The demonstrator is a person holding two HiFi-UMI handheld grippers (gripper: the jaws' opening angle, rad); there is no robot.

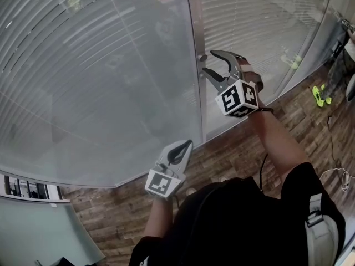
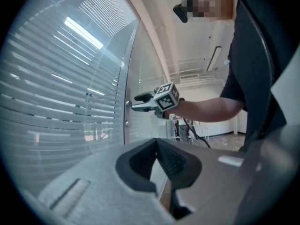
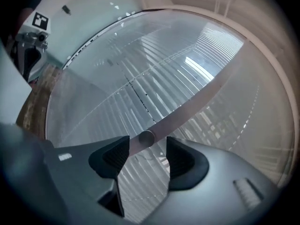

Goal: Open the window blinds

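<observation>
Horizontal blinds hang behind a curved glass wall. A small round metal knob sits on the upright metal frame post between two panes. My right gripper is open, one jaw on each side of the knob. In the right gripper view the knob lies between the pads with a gap on both sides of it. My left gripper hangs lower and nearer to me, shut and empty, away from the glass. The left gripper view shows its jaws closed, with the right gripper beyond at the post.
The floor has a brown wood pattern. A pair of bright green shoes lies at the right by the glass, with cables on the floor nearby. A pale cabinet top stands at the lower left.
</observation>
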